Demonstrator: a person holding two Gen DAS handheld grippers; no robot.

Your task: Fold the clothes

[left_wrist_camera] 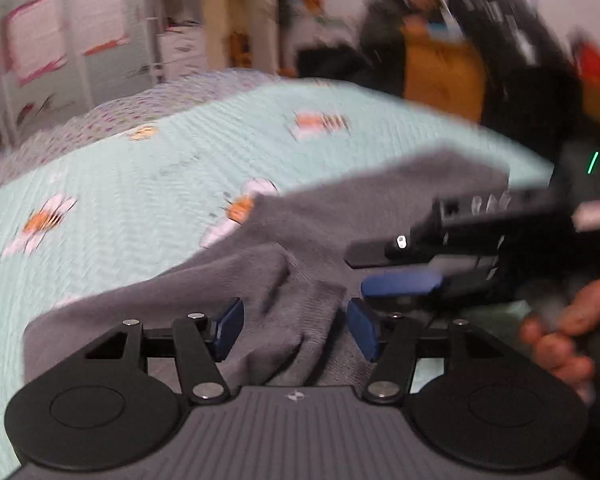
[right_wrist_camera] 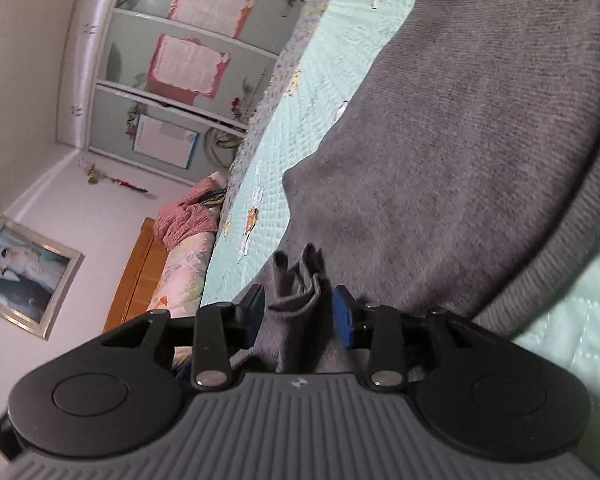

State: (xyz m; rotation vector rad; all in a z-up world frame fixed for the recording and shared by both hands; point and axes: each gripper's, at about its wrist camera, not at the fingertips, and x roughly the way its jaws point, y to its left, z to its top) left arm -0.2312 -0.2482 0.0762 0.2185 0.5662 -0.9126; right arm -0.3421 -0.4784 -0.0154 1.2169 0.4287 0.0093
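Here, both jaws released, grey garment (right_wrist_camera: 440,152) loose between them, on mint bedspread (left_wrist_camera: 140,184).

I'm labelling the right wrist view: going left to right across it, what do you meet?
Framed photo → wooden bed frame → pink crumpled cloth → mint quilt → grey garment.

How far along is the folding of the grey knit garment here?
Done: the grey knit garment lies doubled over on the mint quilted bedspread. In hand: left gripper and right gripper are open, fabric bunched between unpressed pads. Left: neatening; final shape unclear.
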